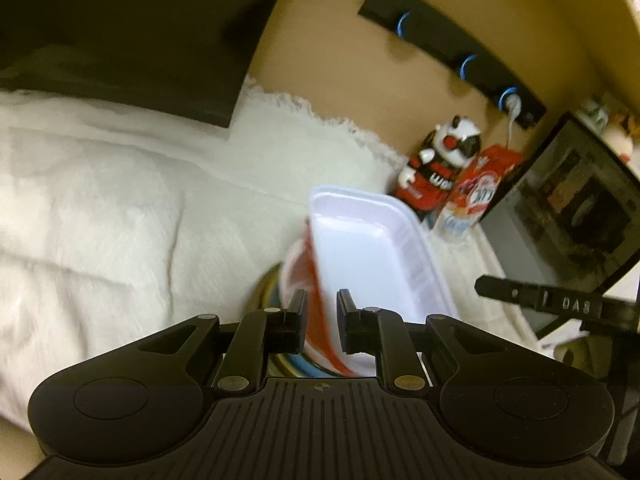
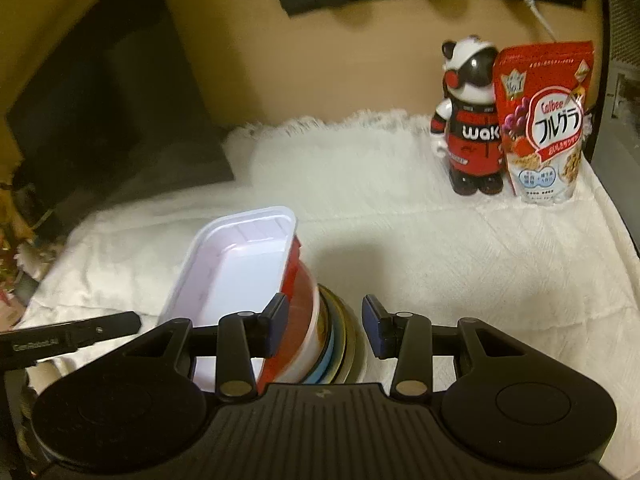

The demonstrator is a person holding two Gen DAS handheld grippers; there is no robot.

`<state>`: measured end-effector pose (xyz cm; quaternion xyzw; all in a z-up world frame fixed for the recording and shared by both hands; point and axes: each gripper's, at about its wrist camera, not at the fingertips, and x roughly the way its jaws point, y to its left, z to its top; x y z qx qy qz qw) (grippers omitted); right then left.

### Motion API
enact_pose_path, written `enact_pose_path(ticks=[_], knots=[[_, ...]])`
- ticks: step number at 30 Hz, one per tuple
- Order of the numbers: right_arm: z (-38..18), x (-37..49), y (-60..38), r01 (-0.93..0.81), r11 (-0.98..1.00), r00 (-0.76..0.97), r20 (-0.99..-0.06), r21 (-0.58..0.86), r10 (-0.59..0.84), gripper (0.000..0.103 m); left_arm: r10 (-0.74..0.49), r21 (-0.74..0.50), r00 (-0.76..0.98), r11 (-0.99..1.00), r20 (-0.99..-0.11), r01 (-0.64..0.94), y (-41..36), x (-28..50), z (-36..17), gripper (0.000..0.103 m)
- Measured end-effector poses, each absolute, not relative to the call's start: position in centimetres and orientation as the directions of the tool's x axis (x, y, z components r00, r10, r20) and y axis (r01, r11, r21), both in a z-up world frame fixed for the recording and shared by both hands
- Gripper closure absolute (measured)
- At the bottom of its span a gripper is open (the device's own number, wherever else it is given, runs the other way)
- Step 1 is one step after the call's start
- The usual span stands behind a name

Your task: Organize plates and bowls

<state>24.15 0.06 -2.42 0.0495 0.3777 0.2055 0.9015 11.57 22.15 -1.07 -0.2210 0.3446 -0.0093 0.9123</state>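
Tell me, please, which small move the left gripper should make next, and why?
Probably lower a little, then release. The left gripper seems to pinch the wall of the white rectangular tray, tilted over the red bowl on the plate stack. The right gripper is open beside it.

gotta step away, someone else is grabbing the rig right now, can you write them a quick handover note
Left claw: nearly closed around the edge of the red-sided white tray, with a gap on one side; a firm grip is not certain.
Right claw: open and empty, straddling the right edge of the stack.
Things: the tray sits tilted on top of a white bowl, which rests on stacked plates on the white cloth.
Done: plates, bowl and tray are gathered in one pile.
Left: settle the tray level, release, then check the stack is steady. The toy figure and cereal bag stand at the back, apart from the pile.
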Motion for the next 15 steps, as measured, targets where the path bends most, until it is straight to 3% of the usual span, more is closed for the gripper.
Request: enact_pose_path(ticks=[6, 10, 15], knots=[[-4.2, 18.7, -3.2, -0.386, 0.881, 0.634, -0.615, 0.273, 0.469, 0.061, -0.158, -0.505, 0.835, 0.848, -0.527, -0.158, 16.4, 5.3, -0.7, 0.087], [-6.4, 14.5, -4.3, -0.404, 0.893, 0.66, -0.614, 0.198, 0.434, 0.061, -0.2, -0.514, 0.852, 0.853, -0.483, -0.092, 12.4, 1.9, -2.0, 0.088], [-8.4, 10.7, -5.7, -0.397, 0.905, 0.683, -0.611, 0.151, 0.401, 0.058, 0.009, -0.225, 0.875, 0.965, -0.485, -0.135, 7.1, -1.0, -2.9, 0.088]])
